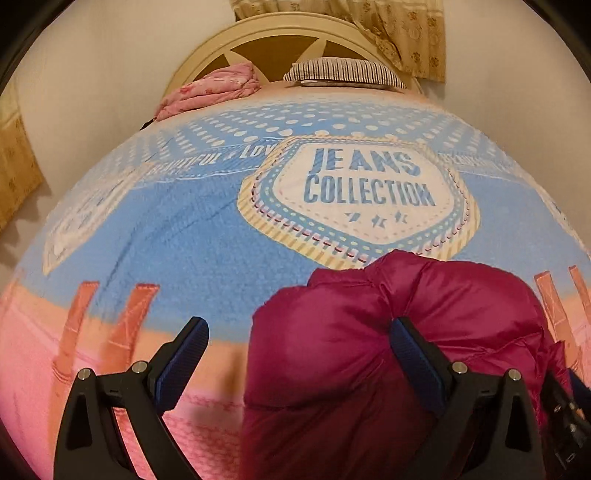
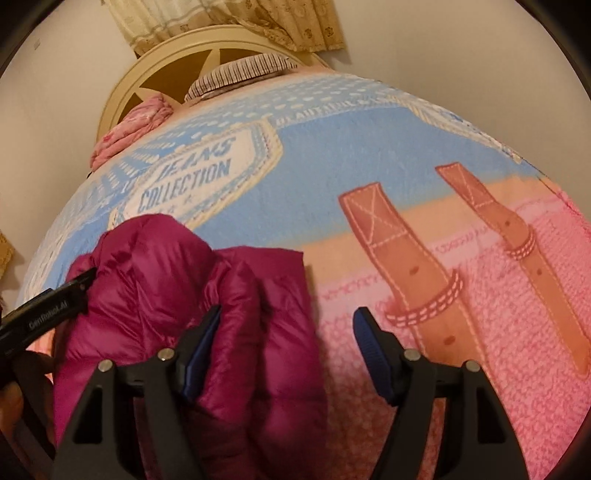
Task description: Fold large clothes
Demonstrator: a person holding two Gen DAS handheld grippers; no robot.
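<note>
A magenta puffer jacket [image 1: 369, 332] lies bunched in a folded heap on the bed near its front edge; it also shows in the right wrist view [image 2: 192, 295]. My left gripper [image 1: 299, 332] is open above the jacket's left edge, its right finger over the jacket and its left finger over the blanket. My right gripper [image 2: 288, 332] is open above the jacket's right edge, its left finger over the jacket. The left gripper's body [image 2: 48, 306] shows at the jacket's left side in the right wrist view. Neither gripper holds anything.
The bed is covered by a blue and pink blanket [image 1: 184, 240] printed "JEANS COLLECTION". At the far end sit a pink folded quilt [image 1: 210, 88], a striped pillow [image 1: 343, 72] and a cream headboard [image 1: 280, 40]. Curtains [image 1: 406, 29] hang behind.
</note>
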